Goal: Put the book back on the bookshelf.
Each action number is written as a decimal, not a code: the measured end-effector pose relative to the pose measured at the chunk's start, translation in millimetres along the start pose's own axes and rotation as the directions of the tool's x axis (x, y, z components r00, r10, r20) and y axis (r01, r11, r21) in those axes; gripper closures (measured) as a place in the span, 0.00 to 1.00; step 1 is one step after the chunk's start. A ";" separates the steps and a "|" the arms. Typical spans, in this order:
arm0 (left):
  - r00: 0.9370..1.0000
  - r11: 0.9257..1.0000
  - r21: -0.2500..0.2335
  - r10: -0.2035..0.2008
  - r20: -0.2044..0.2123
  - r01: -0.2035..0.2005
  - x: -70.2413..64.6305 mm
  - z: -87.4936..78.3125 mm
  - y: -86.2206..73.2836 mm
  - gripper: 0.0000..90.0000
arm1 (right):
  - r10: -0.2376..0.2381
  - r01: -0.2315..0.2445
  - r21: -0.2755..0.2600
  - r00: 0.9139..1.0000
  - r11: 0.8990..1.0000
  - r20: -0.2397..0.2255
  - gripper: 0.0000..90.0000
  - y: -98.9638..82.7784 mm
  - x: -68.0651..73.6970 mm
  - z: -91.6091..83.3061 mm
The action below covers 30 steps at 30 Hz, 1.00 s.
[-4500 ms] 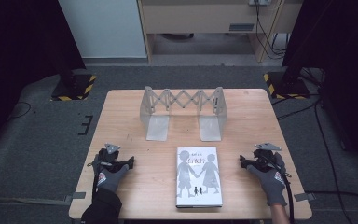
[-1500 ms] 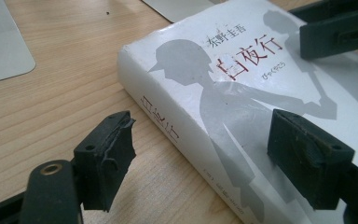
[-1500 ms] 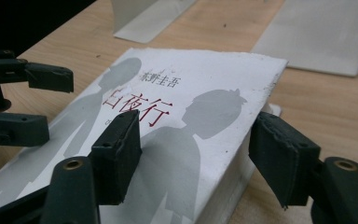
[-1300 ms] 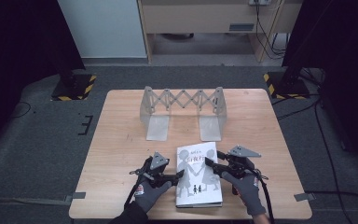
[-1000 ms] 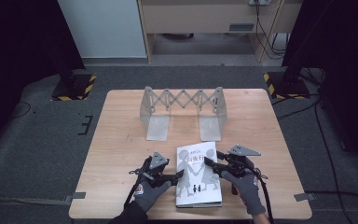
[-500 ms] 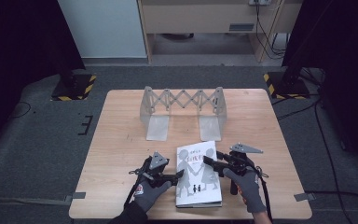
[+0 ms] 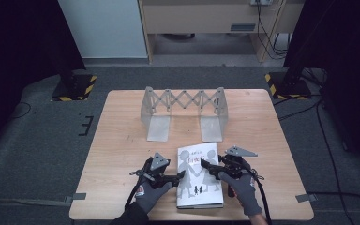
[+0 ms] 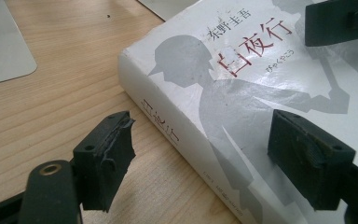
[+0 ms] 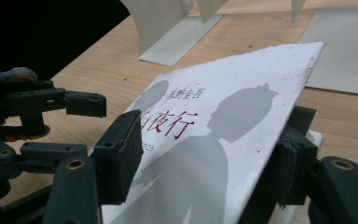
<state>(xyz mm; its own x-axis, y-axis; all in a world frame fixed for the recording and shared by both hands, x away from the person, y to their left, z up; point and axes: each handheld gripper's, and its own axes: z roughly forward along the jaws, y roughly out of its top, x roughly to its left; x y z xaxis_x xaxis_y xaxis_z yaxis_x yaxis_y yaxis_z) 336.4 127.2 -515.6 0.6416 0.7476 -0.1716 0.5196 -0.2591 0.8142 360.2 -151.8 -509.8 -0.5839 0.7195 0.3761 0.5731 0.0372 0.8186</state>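
While the paperback (image 7: 199, 176) lies flat | left gripper (image 7: 180, 176) spread astride its spine | right gripper (image 7: 205, 163) opening, lifted cover (image 9: 223, 135) between jaws.

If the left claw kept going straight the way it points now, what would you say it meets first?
Most likely the book: the left claw already straddles its spine edge, one jaw over the cover, one beside it above the table.

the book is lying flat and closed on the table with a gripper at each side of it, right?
Not quite. The book is not closed: the right gripper view shows its front cover lifted off the pages, between the jaws of the right gripper. It does lie on the table, with the left gripper at its other side.
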 end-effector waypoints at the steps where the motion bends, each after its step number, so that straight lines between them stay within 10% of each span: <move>1: 1.000 1.000 0.000 0.000 0.000 0.000 0.2 0.0 -0.1 0.24 | -0.001 0.000 0.004 1.000 1.000 0.002 0.40 -0.7 0.0 0.5; 30: 1.000 1.000 -0.006 -0.017 0.018 0.017 2.6 2.1 -1.4 0.23 | 0.021 -0.021 -0.034 1.000 0.999 -0.009 0.36 -13.3 0.4 9.1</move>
<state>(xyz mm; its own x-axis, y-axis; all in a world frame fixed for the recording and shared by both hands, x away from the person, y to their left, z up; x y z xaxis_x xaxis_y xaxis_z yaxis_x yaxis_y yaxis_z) 338.5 128.2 -518.4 0.6428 0.7407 -0.1954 0.5273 -0.2428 0.8142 357.5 -145.7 -524.5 -0.5770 0.7140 0.3966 0.5651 -0.0015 0.8250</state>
